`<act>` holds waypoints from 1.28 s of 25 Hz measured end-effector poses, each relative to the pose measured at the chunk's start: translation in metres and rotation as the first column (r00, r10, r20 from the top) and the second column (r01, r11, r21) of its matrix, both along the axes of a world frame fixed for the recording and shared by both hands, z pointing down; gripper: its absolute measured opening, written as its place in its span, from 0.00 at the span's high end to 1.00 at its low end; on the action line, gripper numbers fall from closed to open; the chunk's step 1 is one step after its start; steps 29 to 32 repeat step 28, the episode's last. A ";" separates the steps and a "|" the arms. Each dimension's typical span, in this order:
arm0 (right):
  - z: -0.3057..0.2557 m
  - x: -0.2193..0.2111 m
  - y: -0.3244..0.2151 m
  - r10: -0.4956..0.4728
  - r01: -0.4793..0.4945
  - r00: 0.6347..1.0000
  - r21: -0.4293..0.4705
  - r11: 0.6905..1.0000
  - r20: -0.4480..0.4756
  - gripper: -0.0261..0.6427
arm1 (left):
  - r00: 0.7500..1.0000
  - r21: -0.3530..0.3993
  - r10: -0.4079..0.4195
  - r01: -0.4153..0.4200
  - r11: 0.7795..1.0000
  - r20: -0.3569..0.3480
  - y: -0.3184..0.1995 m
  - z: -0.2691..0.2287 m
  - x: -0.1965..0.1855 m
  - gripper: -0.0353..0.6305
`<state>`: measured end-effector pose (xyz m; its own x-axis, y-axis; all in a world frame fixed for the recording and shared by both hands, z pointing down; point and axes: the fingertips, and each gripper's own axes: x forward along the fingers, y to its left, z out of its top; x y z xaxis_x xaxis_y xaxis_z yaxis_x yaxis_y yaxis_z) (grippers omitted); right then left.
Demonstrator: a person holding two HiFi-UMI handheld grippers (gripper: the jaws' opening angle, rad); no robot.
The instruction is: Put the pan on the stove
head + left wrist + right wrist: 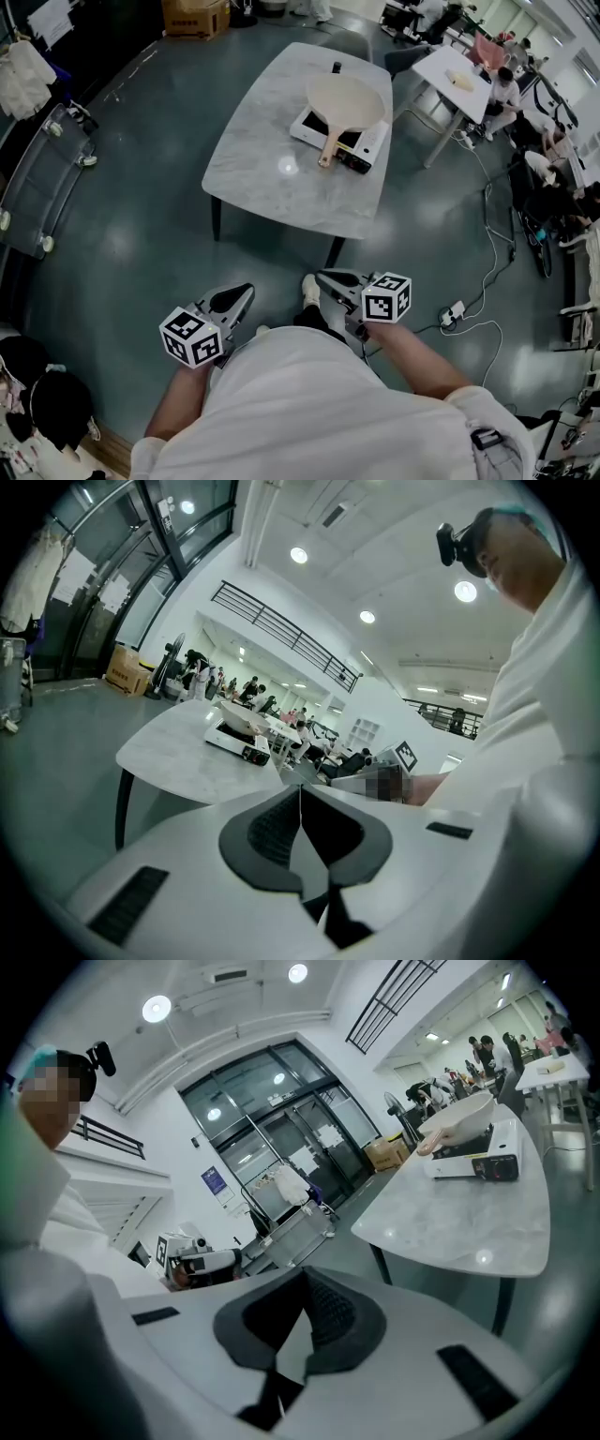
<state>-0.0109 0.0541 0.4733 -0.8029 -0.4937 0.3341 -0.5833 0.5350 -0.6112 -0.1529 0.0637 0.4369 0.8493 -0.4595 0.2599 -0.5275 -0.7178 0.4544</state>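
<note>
A cream pan (344, 100) with a wooden handle (330, 147) rests on a white portable stove (339, 138) on the far part of the marble table (272, 173). In the right gripper view the pan (457, 1121) sits on the stove (475, 1159) at the table's far end. The left gripper view shows the stove (236, 742) small and distant. My left gripper (241, 294) and right gripper (325, 277) hang low by the person's body, well short of the table. Both are shut with nothing between the jaws.
Gray floor surrounds the table. A cardboard box (196, 16) stands at the back. A glass-topped cart (42, 178) is at the left. People sit at a white table (455, 80) at the right, and cables with a power strip (452, 313) lie on the floor.
</note>
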 end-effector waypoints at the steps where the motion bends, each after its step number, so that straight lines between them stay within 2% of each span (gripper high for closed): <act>1: 0.000 0.000 0.001 0.001 -0.001 1.000 0.001 1.000 0.001 0.95 | 1.000 -0.002 0.000 0.000 1.000 0.002 0.000 0.001 0.000 0.92; 11: 0.003 0.004 0.012 0.027 -0.027 1.000 0.002 1.000 0.001 0.95 | 0.999 -0.003 0.033 -0.033 0.999 0.007 0.006 0.003 0.008 0.92; 32: 0.006 0.008 0.014 0.042 -0.042 0.999 0.004 0.999 0.006 0.95 | 0.999 -0.023 0.048 -0.048 0.999 0.008 0.010 0.011 0.012 0.92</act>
